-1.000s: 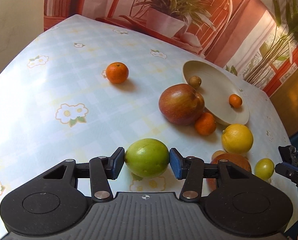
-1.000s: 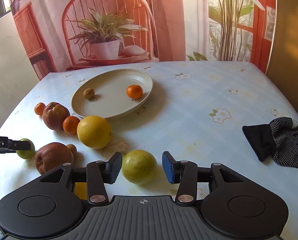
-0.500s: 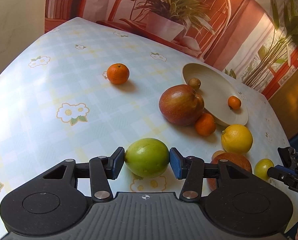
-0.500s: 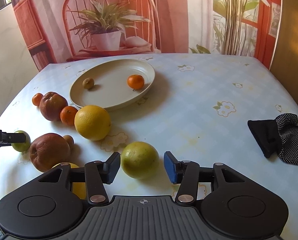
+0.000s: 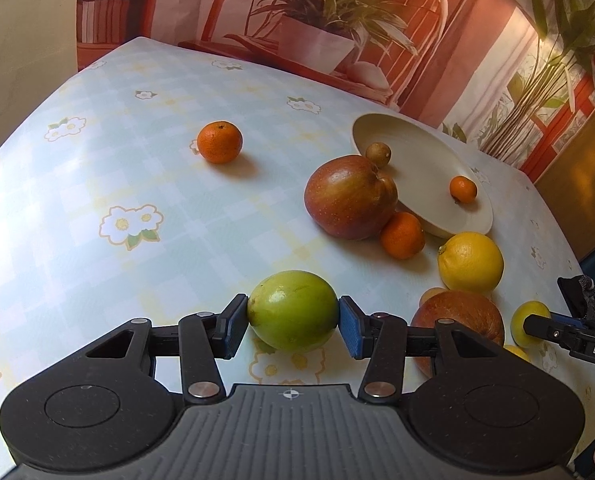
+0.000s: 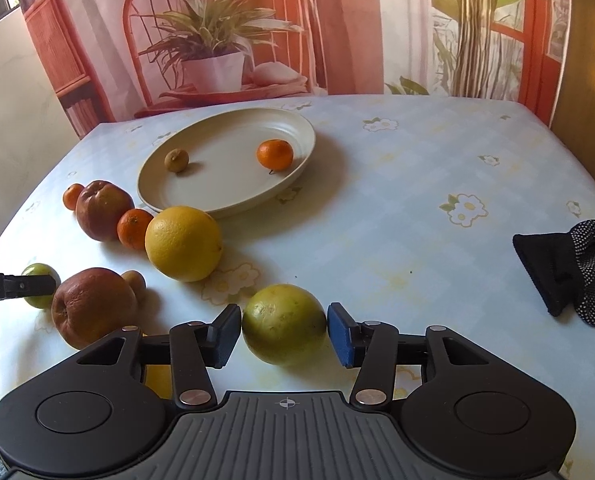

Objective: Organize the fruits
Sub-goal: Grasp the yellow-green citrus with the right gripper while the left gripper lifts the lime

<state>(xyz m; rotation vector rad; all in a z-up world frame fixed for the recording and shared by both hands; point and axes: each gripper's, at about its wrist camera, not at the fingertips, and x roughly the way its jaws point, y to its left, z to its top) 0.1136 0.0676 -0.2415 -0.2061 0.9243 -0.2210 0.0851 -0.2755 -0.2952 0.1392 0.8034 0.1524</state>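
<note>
- Left wrist view: the left gripper (image 5: 293, 326) has its blue pads pressed on both sides of a round green fruit (image 5: 292, 310), near the table's (image 5: 97, 184) near edge.
- Three small orange mandarins: one alone (image 5: 219, 141) toward the far-left corner, one (image 5: 402, 235) touching a large red-brown apple (image 5: 347, 197), one (image 5: 463, 189) on the cream round plate (image 5: 425, 168) beside a small brown fruit (image 5: 378, 154).
- One large yellow citrus (image 5: 470, 261) and a second red-brown apple (image 5: 463, 314) lie between the two grippers.
- Right wrist view: the right gripper (image 6: 284, 335) brackets a yellow-green round fruit (image 6: 284, 324) on the table; the left pad touches, the right stands just beside it, so a grip cannot be told. Its jaws have just been opening slightly.
- A black dotted glove (image 6: 573, 270) lies at the right edge.
</note>
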